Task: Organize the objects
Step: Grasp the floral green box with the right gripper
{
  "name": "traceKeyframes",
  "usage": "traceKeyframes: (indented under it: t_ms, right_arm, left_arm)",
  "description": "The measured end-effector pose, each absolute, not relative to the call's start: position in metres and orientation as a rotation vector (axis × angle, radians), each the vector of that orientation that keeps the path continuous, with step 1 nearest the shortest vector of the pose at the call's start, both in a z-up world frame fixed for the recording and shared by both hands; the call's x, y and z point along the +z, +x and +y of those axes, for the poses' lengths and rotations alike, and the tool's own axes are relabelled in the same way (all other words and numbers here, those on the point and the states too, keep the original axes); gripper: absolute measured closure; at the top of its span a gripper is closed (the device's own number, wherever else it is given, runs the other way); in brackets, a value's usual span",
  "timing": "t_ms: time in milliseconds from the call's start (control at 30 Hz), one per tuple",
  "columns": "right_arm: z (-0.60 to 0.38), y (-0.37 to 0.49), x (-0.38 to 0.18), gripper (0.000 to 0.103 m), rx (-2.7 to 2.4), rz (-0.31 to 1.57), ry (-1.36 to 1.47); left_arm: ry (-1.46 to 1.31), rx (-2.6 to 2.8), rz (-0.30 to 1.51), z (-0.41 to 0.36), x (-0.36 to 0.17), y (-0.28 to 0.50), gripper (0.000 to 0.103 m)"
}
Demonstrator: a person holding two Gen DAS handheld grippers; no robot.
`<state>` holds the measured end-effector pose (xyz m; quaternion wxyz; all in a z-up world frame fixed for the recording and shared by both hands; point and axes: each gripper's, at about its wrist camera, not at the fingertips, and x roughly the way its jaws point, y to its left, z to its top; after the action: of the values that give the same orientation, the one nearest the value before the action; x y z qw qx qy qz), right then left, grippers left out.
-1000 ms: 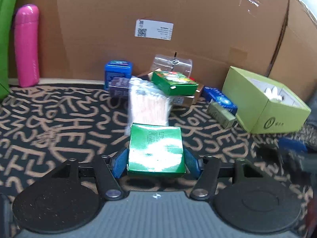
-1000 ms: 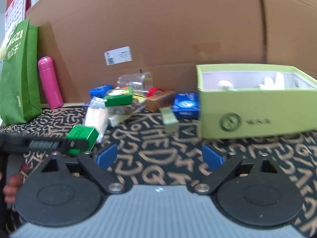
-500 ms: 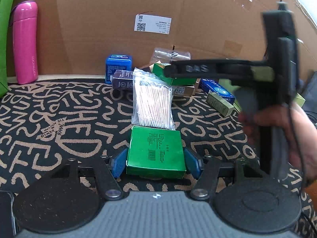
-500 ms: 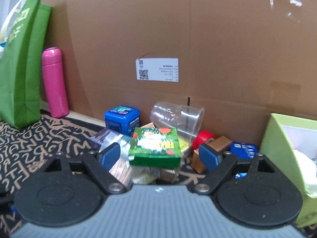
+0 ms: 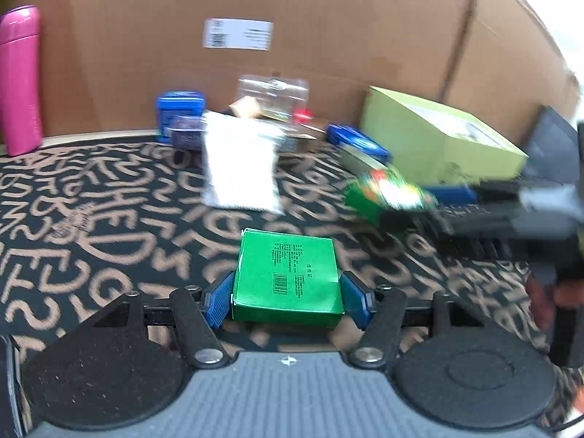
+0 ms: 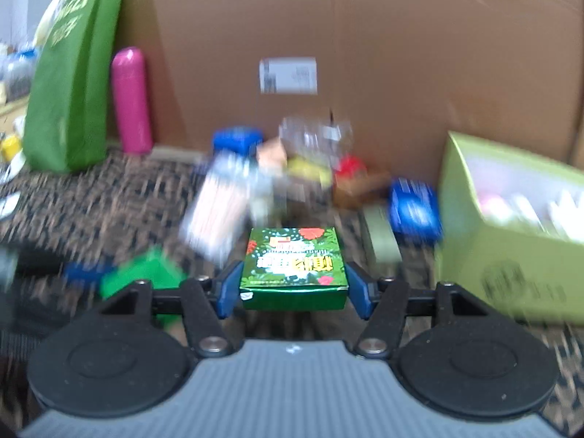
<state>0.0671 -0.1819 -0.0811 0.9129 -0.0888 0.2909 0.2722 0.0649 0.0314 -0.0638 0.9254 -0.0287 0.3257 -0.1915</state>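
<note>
Holding one box each, the left gripper (image 5: 286,297) clamps a plain green box (image 5: 286,277) while the right gripper (image 6: 294,290), jaws closing, carries a flowered box (image 6: 295,266) above the mat, with neither yet in the lime box (image 6: 511,255) and a pile (image 6: 292,168) left.

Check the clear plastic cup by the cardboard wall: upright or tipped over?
Tipped over. The clear plastic cup lies on its side, resting atop the pile of small boxes.

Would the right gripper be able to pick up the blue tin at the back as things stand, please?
Probably not yet: the right gripper is closing on a flowered green box, and the bag of swabs lies before the blue tin.
</note>
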Motion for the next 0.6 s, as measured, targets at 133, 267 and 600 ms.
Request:
traceKeyframes:
  t_ms: [133, 267, 600]
  right_arm:
    - [-0.225, 0.015, -0.092, 0.043, 0.511, 0.675, -0.202]
    - [-0.253, -0.018, -0.093, 0.031, 0.470, 0.710, -0.169]
    - [-0.247, -0.017, -0.095, 0.027, 0.486, 0.654, -0.182]
  left_arm:
    - [-0.031, -0.521, 0.691, 0.014, -0.063, 0.041, 0.038]
    - [0.057, -0.517, 0.682, -0.007, -0.064, 0.028, 0.030]
    - [0.085, -0.485, 0.704, -0.020, -0.062, 0.032, 0.036]
